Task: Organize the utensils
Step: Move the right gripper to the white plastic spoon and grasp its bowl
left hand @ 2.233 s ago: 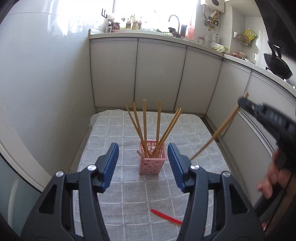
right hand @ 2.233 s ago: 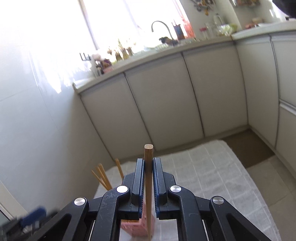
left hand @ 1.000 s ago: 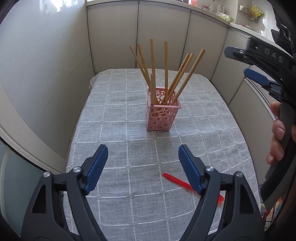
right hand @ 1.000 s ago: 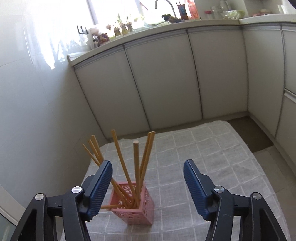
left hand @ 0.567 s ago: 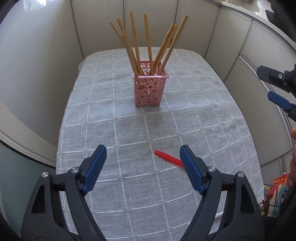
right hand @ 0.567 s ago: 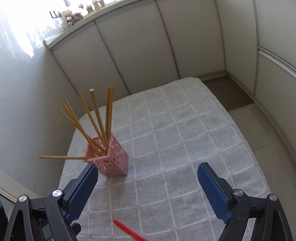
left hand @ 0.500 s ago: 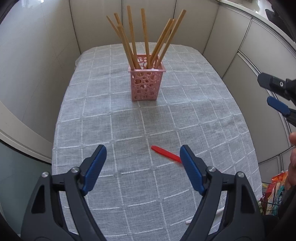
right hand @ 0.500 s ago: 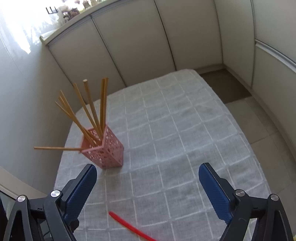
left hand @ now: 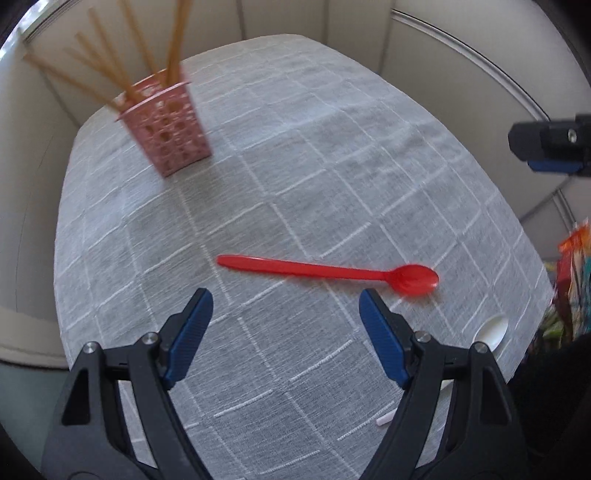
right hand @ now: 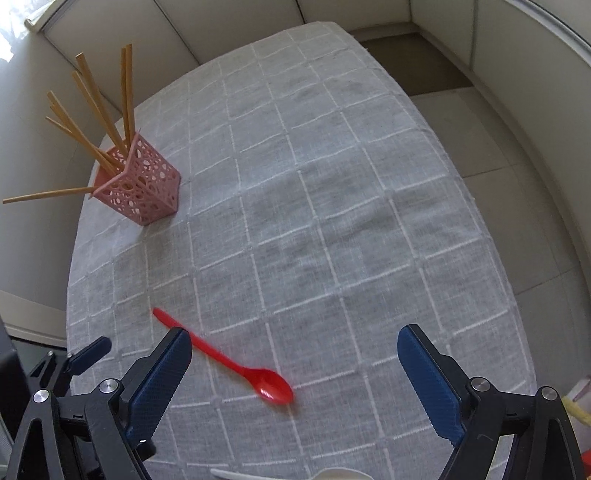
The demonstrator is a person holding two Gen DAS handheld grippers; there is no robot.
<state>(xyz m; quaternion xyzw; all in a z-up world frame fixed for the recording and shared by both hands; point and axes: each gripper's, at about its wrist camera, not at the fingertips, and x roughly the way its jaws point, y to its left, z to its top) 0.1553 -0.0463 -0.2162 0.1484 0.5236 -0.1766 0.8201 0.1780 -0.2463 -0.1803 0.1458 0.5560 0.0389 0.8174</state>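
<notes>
Chopsticks (right hand: 99,110) stood fanned in the pink perforated holder (right hand: 142,190) at the far left of the table, one of them poking out sideways near the rim, well apart from both tools. Nearer in, the red plastic spoon (left hand: 325,272) lay flat on the cloth just ahead of the left gripper (left hand: 286,325), whose blue pads were spread wide with nothing between them. In the left wrist view the spoon's long axis ran nearly crosswise to those fingers, handle tip to the left and bowl to the right, so a straight descent would probably straddle the handle. The right gripper (right hand: 295,373), likewise spread and empty, hovered with the spoon's bowl between its fingers and the handle slanting away under its left finger; it seemed about as near. White utensils (right hand: 332,474) showed at the table's near edge, partly hidden. Grey checked tablecloth (right hand: 332,203) covered the table, and pale cabinet doors (right hand: 240,26) closed in the room behind.
</notes>
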